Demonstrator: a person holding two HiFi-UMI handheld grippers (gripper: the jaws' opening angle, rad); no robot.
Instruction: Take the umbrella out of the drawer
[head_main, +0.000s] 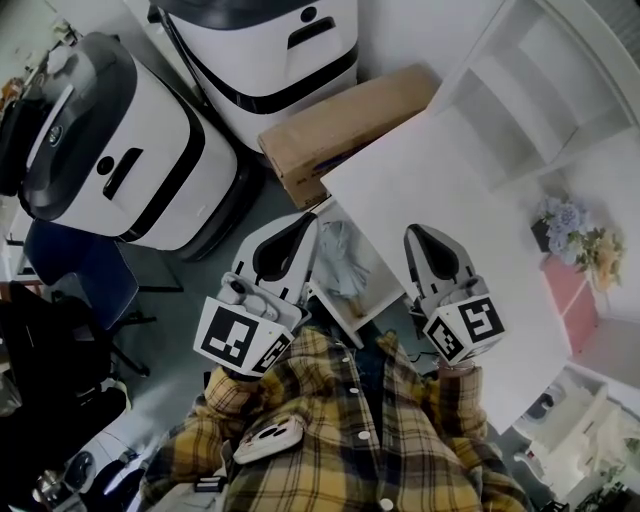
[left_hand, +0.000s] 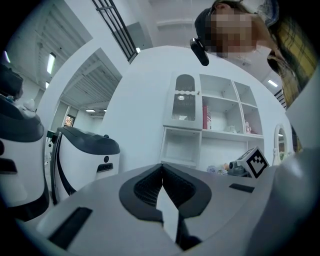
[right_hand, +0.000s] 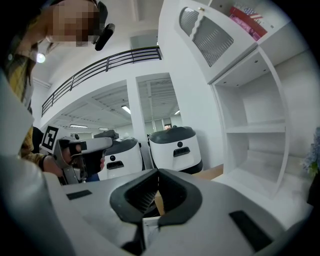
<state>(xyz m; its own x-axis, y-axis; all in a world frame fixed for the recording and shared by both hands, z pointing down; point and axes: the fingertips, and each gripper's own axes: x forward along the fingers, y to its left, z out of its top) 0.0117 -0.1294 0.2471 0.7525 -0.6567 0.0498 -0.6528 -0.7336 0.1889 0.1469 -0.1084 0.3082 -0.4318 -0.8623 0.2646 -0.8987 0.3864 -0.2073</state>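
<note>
- Drawer stands open between the two grippers, near the person, under the white cabinet top.
- A pale grey-blue bundle lies inside it; I take that for the umbrella, though its shape is too soft to be sure.
- Left gripper has its jaws together on nothing, just left of the drawer.
- Right gripper is pinched closed and empty too, just right of the drawer.
- So: opening looks done; reaching in, gripping and lifting out are all left.
- Writing: none readable. The marker cubes carry only black-and-white squares; the print on the red box on the shelf is too small.
</note>
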